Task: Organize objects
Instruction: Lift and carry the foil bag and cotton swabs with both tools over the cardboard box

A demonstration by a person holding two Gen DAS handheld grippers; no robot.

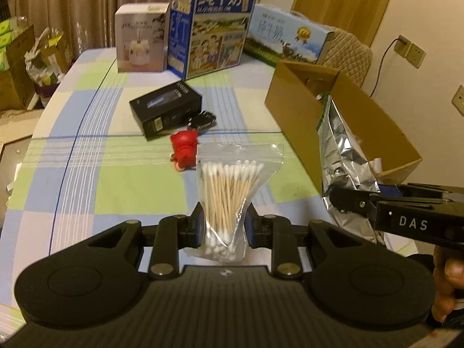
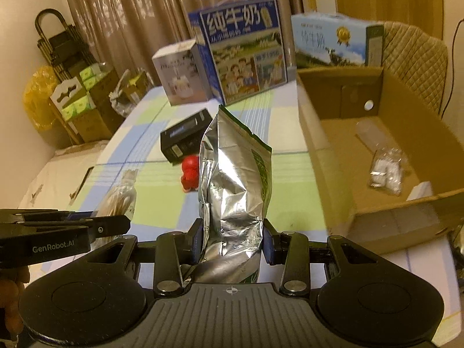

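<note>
Silver foil pouch in right claw

Left gripper clamped on clear bag of cotton swabs, held upright above checked tablecloth. Beyond: red figurine, black box, tall milk carton. At right: open cardboard box; right gripper against silver foil pouch.

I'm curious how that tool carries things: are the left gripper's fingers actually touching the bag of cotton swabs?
Touching. In the left wrist view, the left gripper has both fingers pressed against the sides of the bag of cotton swabs, pinching it upright.
</note>
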